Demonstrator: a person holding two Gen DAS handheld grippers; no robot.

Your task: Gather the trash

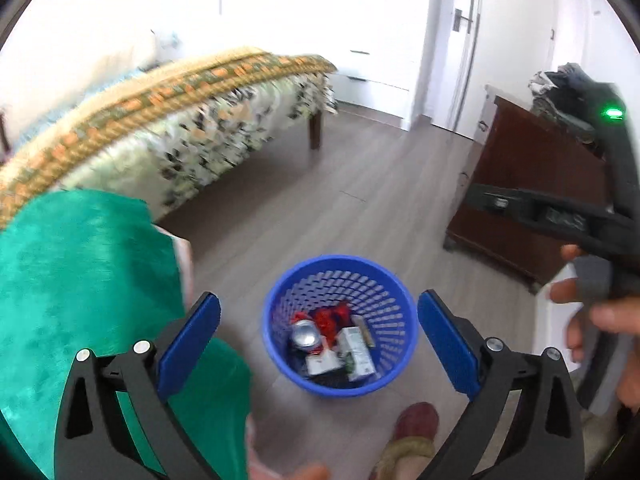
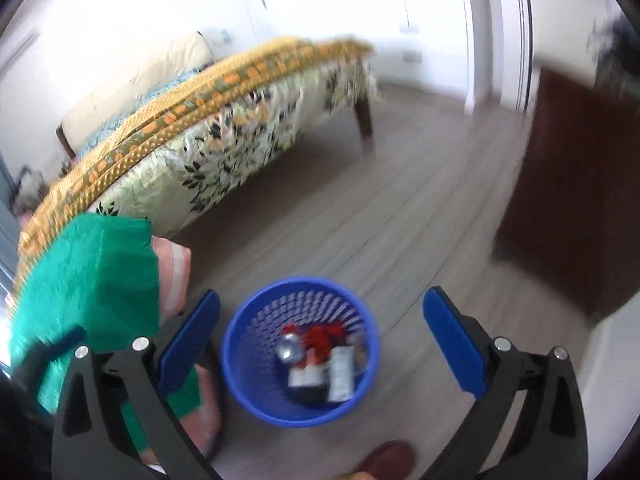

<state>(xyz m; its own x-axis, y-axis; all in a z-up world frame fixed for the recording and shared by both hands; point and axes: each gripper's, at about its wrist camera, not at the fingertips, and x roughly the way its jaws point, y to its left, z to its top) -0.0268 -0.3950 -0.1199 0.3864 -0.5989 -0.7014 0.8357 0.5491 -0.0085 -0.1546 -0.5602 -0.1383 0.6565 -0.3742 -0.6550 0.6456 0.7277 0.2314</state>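
Note:
A blue perforated waste basket [image 1: 280, 344] stands on the wood floor; it also shows in the right wrist view [image 2: 240, 376]. Inside lie a silver can [image 1: 305, 334], a red wrapper [image 1: 332, 318] and white cartons [image 1: 358, 352]. My left gripper [image 1: 319, 340] is open and empty, held above the basket. My right gripper [image 2: 321, 340] is open and empty, also above the basket. The right gripper's black body [image 1: 560, 216] shows at the right of the left wrist view.
A bed with a floral sheet and yellow blanket [image 1: 192, 120] stands at the left. A green cloth [image 1: 80, 280] hangs at the near left. A dark wooden dresser [image 1: 532, 184] stands at the right. A foot in a slipper [image 1: 412, 436] is near the basket.

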